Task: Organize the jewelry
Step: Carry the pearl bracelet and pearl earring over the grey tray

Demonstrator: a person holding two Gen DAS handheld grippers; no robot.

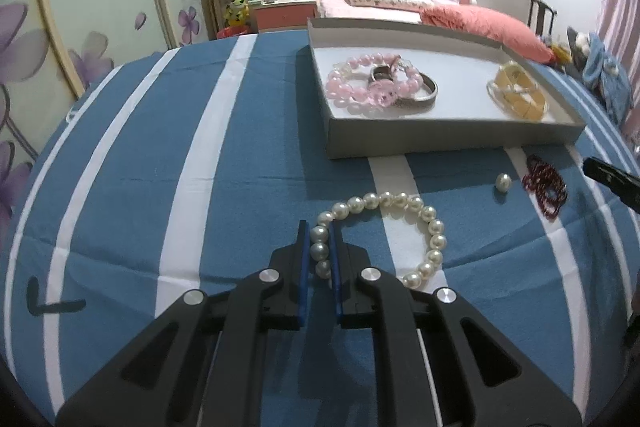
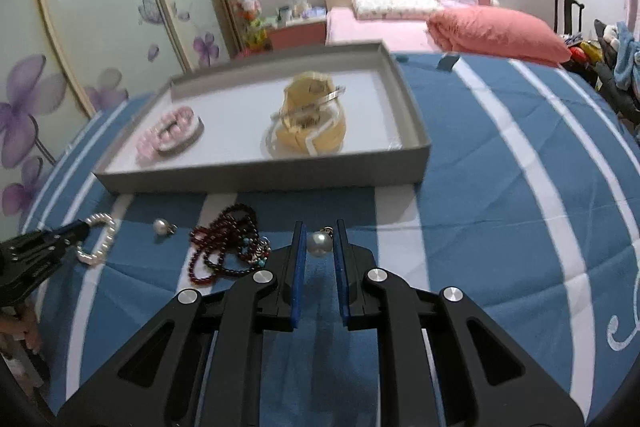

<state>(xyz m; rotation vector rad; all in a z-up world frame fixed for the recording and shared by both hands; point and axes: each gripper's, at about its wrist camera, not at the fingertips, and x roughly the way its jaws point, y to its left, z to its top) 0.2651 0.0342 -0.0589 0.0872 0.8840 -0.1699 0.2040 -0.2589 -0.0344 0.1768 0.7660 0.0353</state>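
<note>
Grippers are both tilting down toward the blue striped bedspread (image 1: 248, 155). The left gripper (image 1: 319, 251) is pinching the white pearl bracelet (image 1: 404, 231) at its 9 o'clock side, blue pads pressing on the beads; the loop is lying flat, stretching out toward 2 o'clock. The right gripper (image 2: 319, 243) is clamping a single pearl pendant (image 2: 319, 243), its little metal loop pointing to 1 o'clock. At 10 o'clock from it, a dark red bead strand (image 2: 226, 247) and a second loose pearl (image 2: 161, 227) are sitting on the cloth. The grey tray (image 2: 256, 183) at 12 o'clock is holding pink beads (image 2: 168, 127) and a yellow bangle (image 2: 312, 131). No readable writing anywhere.
</note>
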